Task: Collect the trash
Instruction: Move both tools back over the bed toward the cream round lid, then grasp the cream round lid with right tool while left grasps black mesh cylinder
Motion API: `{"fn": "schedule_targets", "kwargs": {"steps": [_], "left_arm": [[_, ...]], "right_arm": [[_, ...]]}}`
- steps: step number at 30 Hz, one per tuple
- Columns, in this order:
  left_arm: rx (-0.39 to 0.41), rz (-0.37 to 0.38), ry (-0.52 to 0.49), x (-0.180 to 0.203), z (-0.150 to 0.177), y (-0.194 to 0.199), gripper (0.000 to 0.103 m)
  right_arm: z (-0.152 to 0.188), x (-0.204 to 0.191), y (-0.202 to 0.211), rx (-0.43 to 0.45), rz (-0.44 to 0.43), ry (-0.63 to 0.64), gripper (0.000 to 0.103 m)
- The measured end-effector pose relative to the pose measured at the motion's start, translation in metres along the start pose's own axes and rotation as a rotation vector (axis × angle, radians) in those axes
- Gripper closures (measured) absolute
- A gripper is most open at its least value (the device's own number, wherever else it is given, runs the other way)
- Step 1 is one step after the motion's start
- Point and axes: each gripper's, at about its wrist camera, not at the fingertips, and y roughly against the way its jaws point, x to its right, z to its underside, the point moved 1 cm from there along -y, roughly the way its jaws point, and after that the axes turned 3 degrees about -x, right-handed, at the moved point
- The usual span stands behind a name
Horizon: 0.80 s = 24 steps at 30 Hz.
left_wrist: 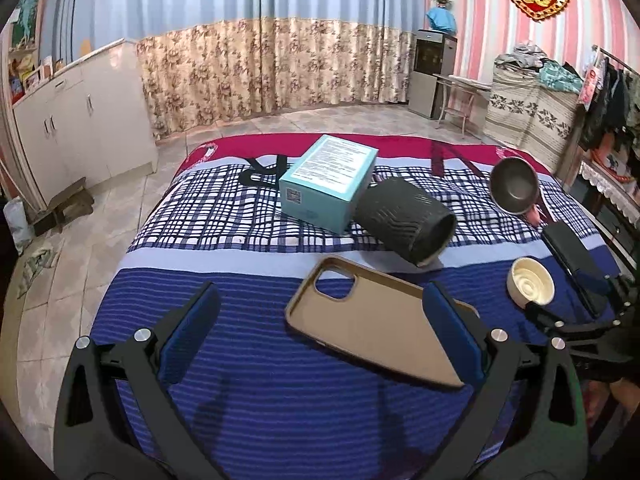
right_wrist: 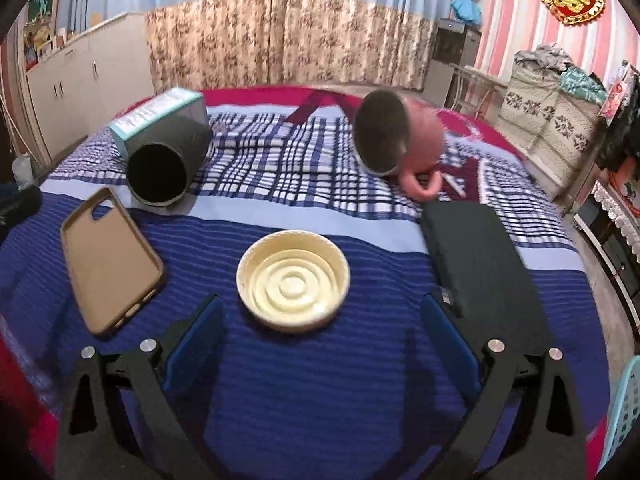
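Cream lid point(right_wrist: 293, 280) lay rim-up on blue-striped part of bed point(right_wrist: 320, 380), just ahead of right hand-held gripper point(right_wrist: 324, 332), jaws spread wide, empty. Tan phone case point(left_wrist: 376, 328) lay near left hand-held gripper point(left_wrist: 320, 320), jaws likewise apart, right finger hiding case's corner. Black cylinder point(left_wrist: 404, 220) on its side touched teal box point(left_wrist: 330, 184). Pink mug point(right_wrist: 400, 140) tipped over, blurred. Black flat case point(right_wrist: 476, 252) partly behind right finger. Turquoise basket point(right_wrist: 624, 412) cut off at frame edge.

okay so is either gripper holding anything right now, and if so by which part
Nothing is held. The left gripper is open over the tan phone case; the right gripper is open before the cream round lid.
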Motion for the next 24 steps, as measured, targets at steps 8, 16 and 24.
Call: {"fn": "schedule_targets", "kwargs": {"steps": [8,16,24], "left_arm": [[-0.018,0.037,0.033,0.022,-0.023,-0.023,0.005],[-0.078,-0.034,0.026,0.073,-0.042,-0.065,0.005],[-0.133,-0.137,-0.003,0.091,-0.042,-0.095,0.006]], "right_arm": [[0.0,-0.002,-0.003,0.001,-0.073,0.015,0.043],[0.02,0.038,0.046,0.076,0.008,-0.018,0.043],[0.045,0.104,0.09,0.093,0.097,-0.11,0.043]]}}
